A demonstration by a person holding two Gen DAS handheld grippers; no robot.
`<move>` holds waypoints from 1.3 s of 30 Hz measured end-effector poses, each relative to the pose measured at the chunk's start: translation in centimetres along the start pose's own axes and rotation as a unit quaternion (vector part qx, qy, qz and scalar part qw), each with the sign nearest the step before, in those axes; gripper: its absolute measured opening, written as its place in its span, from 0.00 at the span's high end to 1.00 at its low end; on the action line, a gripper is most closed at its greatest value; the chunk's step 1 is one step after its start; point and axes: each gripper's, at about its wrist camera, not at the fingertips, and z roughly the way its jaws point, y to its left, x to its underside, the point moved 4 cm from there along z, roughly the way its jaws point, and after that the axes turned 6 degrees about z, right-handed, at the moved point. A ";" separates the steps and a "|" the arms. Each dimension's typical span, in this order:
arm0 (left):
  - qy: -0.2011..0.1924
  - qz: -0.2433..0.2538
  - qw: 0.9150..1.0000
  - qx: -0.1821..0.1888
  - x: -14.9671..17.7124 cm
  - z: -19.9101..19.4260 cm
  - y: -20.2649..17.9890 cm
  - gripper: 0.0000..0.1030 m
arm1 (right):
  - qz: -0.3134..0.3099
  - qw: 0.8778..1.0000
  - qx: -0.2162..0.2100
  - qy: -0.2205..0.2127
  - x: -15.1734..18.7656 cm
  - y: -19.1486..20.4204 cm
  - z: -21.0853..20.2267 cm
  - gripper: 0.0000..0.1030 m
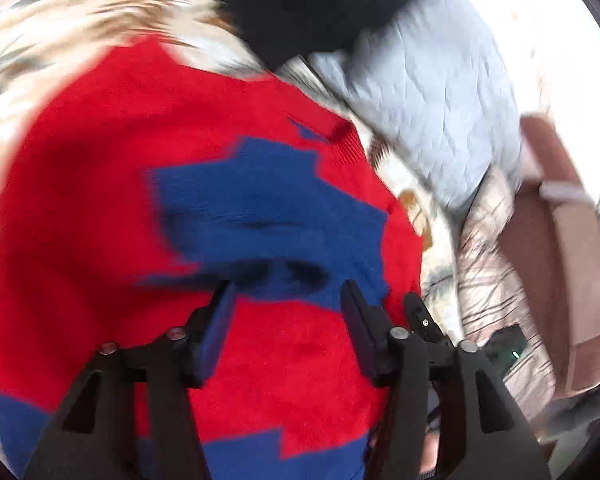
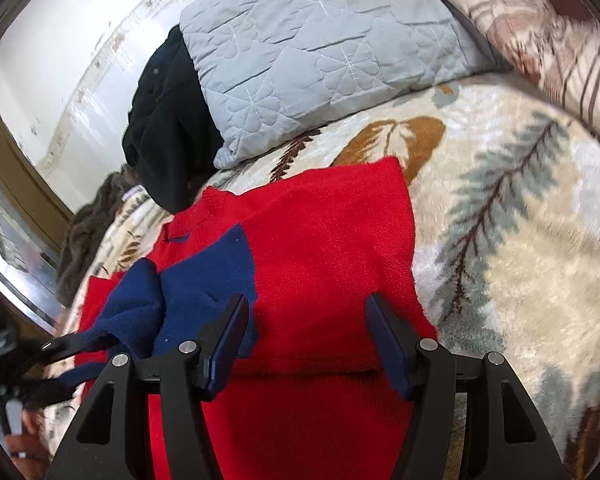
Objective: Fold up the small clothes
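Red-and-blue sweater (image 2: 332, 248) is laid on the bed's leaf-print blanket (image 2: 520, 208), part-folded: the right side is turned over onto the body, and a blue sleeve (image 2: 140, 304) is bunched on top at the left.

Left claw (image 1: 288, 292): fingers are spread, no fabric is seen between the pads. Blue patch of the knit (image 1: 268, 200) lies directly ahead of and just under the tips. In the right wrist view this claw is seen only as a dark bar at the far left edge, right at the bunched sleeve cuff; contact cannot be told. A hand (image 2: 24, 444) is cut off by the frame below it.

Right claw (image 2: 306, 308): fingers are spread, nothing is pinched. It is held over the red body panel, with a fold edge running across just below the tips.

Key relation: the sweater's long axis runs away from both claws toward the collar (image 2: 212, 204), which points at the black garment (image 2: 168, 128) and grey quilted pillow (image 2: 320, 52). The loose sleeve is nearer the left claw, so that side is judged to be handled next, likely a re-grip to flatten it.

Hard to read: the left wrist view is motion-blurred, so the knit edges are smeared. The hem is hidden behind both claw bodies. The far left edge of the sweater is covered by the sleeve bunch.
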 end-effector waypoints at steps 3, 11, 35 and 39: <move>-0.029 -0.055 0.998 0.014 0.2 -2.2 4.5 0.37 | -0.032 0.999 -0.033 -0.003 0.2 3.4 -0.7 0.37; -0.030 -0.143 0.987 0.060 -0.6 -2.4 9.7 0.37 | -0.287 0.958 -0.019 0.004 5.4 16.8 1.3 0.37; -0.026 -0.130 0.990 0.044 -1.0 -1.0 8.4 0.31 | -0.166 0.986 -0.014 0.006 0.9 11.2 2.4 0.94; -0.028 -0.123 0.991 0.036 -1.0 -0.9 8.2 0.31 | -0.100 0.995 -0.019 0.007 -0.3 7.6 1.8 0.94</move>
